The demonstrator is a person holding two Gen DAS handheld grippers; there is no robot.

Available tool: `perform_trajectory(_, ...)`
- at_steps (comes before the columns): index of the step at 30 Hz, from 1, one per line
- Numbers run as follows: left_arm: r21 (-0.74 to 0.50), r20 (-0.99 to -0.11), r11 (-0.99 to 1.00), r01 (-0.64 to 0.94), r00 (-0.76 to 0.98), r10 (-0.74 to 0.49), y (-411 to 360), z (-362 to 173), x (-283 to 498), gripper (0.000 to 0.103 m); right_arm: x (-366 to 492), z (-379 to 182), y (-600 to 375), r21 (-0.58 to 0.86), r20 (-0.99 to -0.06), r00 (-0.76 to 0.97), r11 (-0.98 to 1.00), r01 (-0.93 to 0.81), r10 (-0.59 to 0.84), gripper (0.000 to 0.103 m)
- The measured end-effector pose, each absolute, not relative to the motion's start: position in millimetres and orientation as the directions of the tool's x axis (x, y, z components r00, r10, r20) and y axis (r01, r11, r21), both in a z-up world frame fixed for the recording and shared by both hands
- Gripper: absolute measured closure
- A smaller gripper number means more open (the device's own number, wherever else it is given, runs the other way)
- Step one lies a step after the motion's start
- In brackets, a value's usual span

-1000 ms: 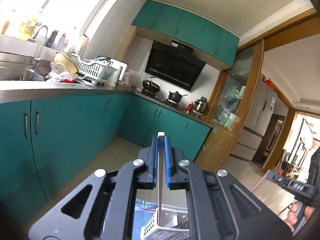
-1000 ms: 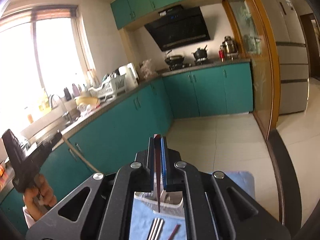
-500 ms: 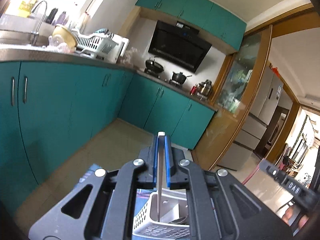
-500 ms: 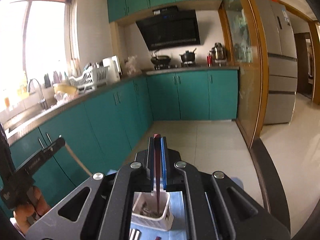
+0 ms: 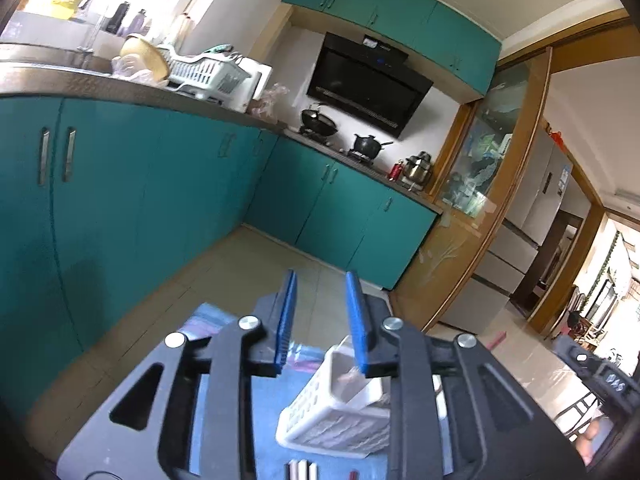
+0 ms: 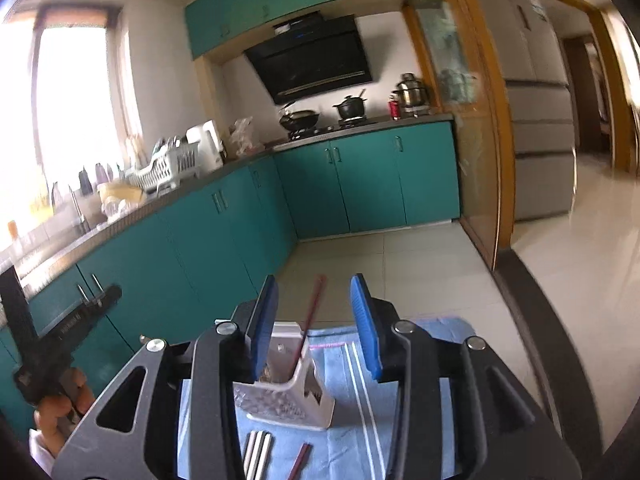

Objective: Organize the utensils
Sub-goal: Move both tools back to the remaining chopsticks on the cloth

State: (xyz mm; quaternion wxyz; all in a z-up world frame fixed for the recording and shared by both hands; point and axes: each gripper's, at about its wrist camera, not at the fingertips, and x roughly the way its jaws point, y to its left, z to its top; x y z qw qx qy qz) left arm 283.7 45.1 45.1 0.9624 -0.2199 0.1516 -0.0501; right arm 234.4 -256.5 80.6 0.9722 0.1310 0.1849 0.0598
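Both tools hang over a blue cloth (image 6: 404, 364) spread on the bench, and both stand spread with nothing between their blue pads. In the left wrist view the left tool (image 5: 322, 322) is wide apart above a white perforated utensil holder (image 5: 340, 412), which sits on the cloth just below and slightly right of its tips; the holder's inside is too blurred to read there. At the very near edge of that view the ends of some pale chopsticks (image 5: 302, 471) show on the cloth. In the right wrist view the right tool (image 6: 316, 326) is likewise apart, and a dark red chopstick (image 6: 309, 322) stands tilted in the holder (image 6: 288, 396), its upper end leaning far and right, rising between the two pads without touching either. Near the holder, on the cloth, lie a few silver chopsticks (image 6: 256, 456) side by side, and just right of them a second dark red chopstick (image 6: 300, 460) lies apart. A hand (image 6: 60, 408) gripping the other tool's black handle shows at the left edge of that view. Beyond the bench are teal cabinets (image 6: 224, 240), a dish rack (image 6: 168, 168) on the counter, pots on the stove and a black range hood (image 6: 316, 56).
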Motion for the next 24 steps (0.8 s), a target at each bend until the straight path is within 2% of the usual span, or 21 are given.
perform_trajectory(1,-0.438,-0.284,0.899,0.021,0.945,-0.160,48.0,38.9,279.2,0.074,226.5,74.9,-263.1,0.299,-0.344,0.924,0.952,-0.061,0.167,0.065)
perform_trajectory(4,-0.395,-0.424,0.918,-0.014,0.889,-0.169,50.0,1.2,271.5,0.074,207.7,39.9,-281.9,0.373,-0.386,0.907,0.928,-0.015,0.170,0.065)
perform_trajectory(9,-0.328,-0.627,0.944,0.041,0.738,-0.250,22.7,-77.2,269.6,0.074,229.1,-64.6,-262.2,0.364,-0.662,0.717,0.930,0.051,0.219,0.065)
perform_trajectory(12,-0.279,-0.711,0.954,0.107,0.645,-0.280,-6.4,-111.6,271.8,0.074,238.9,-109.1,-226.6,0.314,-0.761,0.604,0.949,0.024,0.237,0.065)
perform_trajectory(17,-0.222,-0.752,0.958,0.182,0.593,-0.287,-33.4,-135.1,268.0,0.074,240.2,-126.1,-182.1,0.223,-0.798,0.566,0.974,-0.042,0.208,0.065)
perform_trajectory(24,-0.174,-0.776,0.967,0.186,0.578,-0.251,-34.9,-148.9,269.9,0.071,239.8,-127.0,-166.3,0.166,-0.807,0.567,0.985,-0.056,0.168,0.065)
